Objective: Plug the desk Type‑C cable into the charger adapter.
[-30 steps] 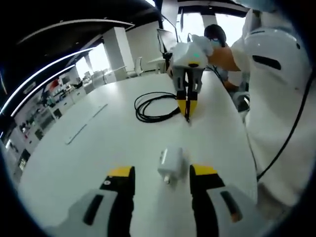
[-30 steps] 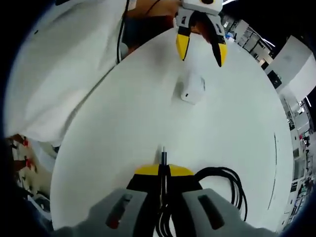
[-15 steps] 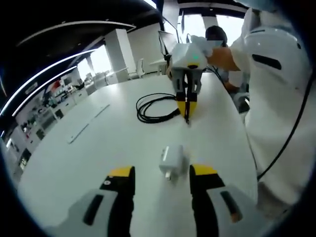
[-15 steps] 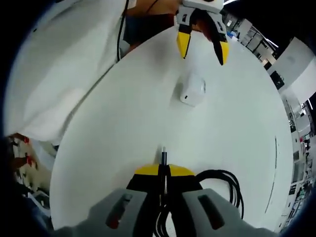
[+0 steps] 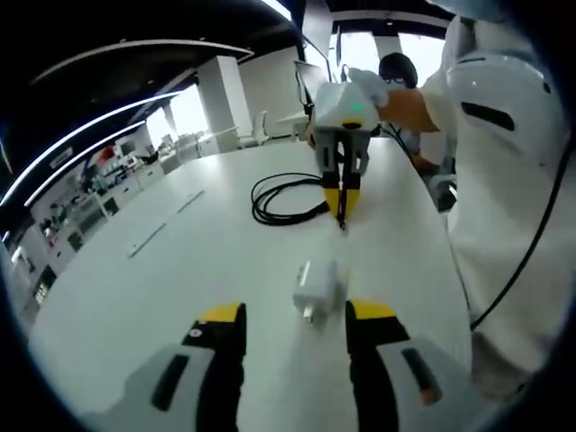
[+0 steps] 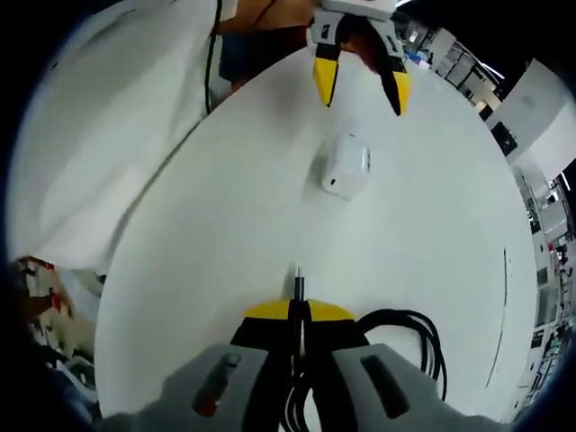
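A white charger adapter (image 5: 319, 287) lies flat on the round white table (image 5: 162, 288), just ahead of my left gripper (image 5: 295, 326), which stands open with nothing between its yellow-tipped jaws. In the right gripper view the adapter (image 6: 346, 166) lies farther ahead, with the left gripper (image 6: 359, 86) open beyond it. My right gripper (image 6: 298, 310) is shut on the black Type-C cable plug (image 6: 298, 284), whose tip sticks out forward. From the left gripper view the right gripper (image 5: 341, 209) points down at the table, the plug at its tip. The coiled black cable (image 5: 286, 196) lies beside it.
A person in white (image 5: 504, 180) stands along the table's right side, a black cord hanging by them. A thin white strip (image 5: 162, 225) lies on the table at the left. The cable coil (image 6: 409, 355) trails beside my right gripper. Office desks fill the background.
Both views have shifted slightly; the adapter sits a little closer to the right gripper's line. Both grippers keep their states and the adapter has not moved on the table.
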Demonstrator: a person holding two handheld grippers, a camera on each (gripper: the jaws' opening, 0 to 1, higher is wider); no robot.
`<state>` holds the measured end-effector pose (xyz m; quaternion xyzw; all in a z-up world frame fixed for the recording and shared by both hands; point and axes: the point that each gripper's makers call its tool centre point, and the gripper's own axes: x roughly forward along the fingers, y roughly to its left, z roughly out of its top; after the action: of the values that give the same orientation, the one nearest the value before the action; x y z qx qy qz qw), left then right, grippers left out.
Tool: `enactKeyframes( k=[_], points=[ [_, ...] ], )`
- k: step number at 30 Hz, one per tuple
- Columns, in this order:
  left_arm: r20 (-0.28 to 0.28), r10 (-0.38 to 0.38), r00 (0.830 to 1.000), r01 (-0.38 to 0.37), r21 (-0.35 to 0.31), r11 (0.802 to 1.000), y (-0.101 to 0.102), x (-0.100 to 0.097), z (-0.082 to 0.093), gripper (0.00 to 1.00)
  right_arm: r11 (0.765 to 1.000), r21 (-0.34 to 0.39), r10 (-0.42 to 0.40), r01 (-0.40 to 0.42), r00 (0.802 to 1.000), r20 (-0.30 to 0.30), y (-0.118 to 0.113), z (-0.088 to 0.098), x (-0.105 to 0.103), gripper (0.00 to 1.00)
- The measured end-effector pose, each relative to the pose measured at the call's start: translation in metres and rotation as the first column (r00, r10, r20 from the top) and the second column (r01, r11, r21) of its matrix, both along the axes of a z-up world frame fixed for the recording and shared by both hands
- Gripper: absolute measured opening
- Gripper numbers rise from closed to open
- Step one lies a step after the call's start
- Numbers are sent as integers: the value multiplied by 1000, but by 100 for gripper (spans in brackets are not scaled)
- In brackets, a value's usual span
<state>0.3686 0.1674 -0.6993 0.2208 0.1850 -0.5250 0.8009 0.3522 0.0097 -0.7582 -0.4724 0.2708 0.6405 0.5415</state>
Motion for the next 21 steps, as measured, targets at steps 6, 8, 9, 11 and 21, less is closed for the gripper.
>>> enactKeyframes(
  k=[6, 8, 9, 11, 21],
  points=[
    [2, -2, 1000, 2, -12, 1000, 0, 0, 0, 43, 999, 19, -33, 33, 999, -9, 5, 0, 0, 2],
    [0, -2, 1000, 2, -15, 1000, 0, -1, 0, 43, 999, 21, -47, 47, 999, -13, 9, -1, 1, 2],
    [1, -3, 1000, 3, -13, 1000, 0, -1, -1, 43, 998, 23, -51, 51, 999, -12, 9, -1, 2, 2],
    [0, -4, 1000, 4, -17, 1000, 0, -1, 0, 43, 998, 26, -57, 57, 998, -14, 10, -2, 2, 2],
    [4, -5, 1000, 5, -22, 1000, 1, -1, 1, 43, 996, 37, -76, 76, 997, -12, 15, -2, 3, 2]
  ],
)
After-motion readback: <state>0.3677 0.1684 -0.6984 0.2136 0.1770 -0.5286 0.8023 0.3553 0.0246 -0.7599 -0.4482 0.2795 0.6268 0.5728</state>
